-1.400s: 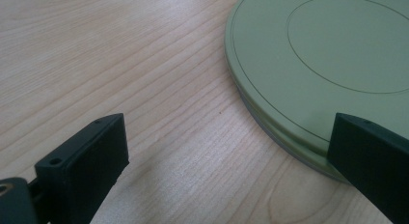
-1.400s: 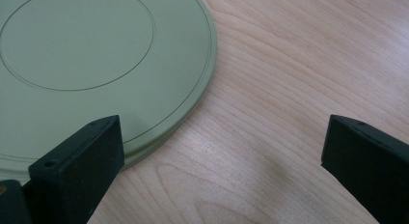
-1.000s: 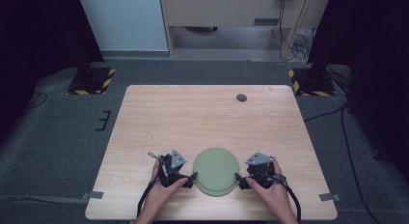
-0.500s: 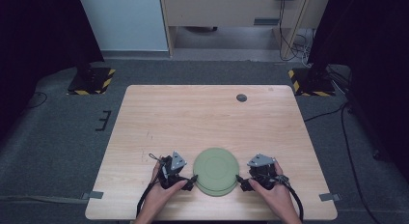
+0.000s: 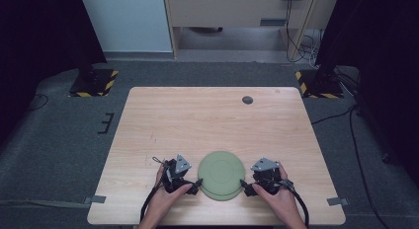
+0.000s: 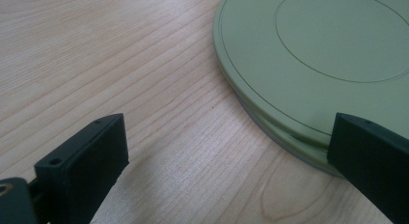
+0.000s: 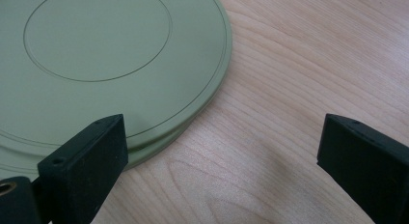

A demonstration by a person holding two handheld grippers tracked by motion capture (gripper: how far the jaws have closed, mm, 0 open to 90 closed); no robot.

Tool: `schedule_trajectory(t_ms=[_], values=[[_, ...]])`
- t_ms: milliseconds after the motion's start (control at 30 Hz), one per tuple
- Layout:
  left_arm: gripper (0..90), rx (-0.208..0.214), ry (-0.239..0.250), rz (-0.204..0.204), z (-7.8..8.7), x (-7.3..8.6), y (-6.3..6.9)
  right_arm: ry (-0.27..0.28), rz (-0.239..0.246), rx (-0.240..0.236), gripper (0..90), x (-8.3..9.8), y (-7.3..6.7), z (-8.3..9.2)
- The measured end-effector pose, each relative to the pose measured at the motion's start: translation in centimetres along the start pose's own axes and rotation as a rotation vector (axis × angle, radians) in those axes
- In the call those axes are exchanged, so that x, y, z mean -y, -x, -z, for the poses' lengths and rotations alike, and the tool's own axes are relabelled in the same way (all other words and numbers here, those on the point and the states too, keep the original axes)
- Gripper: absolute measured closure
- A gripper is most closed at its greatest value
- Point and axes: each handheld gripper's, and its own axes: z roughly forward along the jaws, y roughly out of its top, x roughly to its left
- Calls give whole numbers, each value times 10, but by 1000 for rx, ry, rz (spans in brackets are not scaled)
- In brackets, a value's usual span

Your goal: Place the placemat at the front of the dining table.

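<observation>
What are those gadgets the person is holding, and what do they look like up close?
Each hand holds a small black tool. The left gripper and right gripper each carry a grey three-cornered plate on top and trail a black cable back along the forearm. Up close, the jaws are flat, blocky black pads with small screw holes. No sleeves show; the forearms are bare.

I'm holding L hand-held gripper (image 5: 197,182) & R hand-held gripper (image 5: 242,182) low, jaws gaping wide, tips pointing inward twd each other.

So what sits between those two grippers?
The green plates, stacked, sit between the left gripper and right gripper, as the high view shows.
</observation>
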Motion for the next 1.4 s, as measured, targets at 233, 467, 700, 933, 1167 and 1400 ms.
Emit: schedule_trajectory(t_ms=[233, 467, 700, 933, 1167, 1400], values=[[0, -11, 1, 2, 0, -1, 0, 1, -5, 10, 29, -1, 0, -1], [0, -22, 6, 11, -2, -1, -1, 4, -14, 25, 25, -2, 0, -2], [0, -24, 10, 24, -3, -2, -3, 8, -20, 40, 24, -3, 0, -3], [0, -31, 13, 30, -4, -2, -4, 14, -30, 53, 23, -4, 0, -5], [19, -30, 21, 27, -4, -3, -5, 17, -38, 43, 39, -3, 2, -5], [21, -14, 21, 15, -1, -2, -1, 28, -40, 22, 46, -2, 2, 1]])
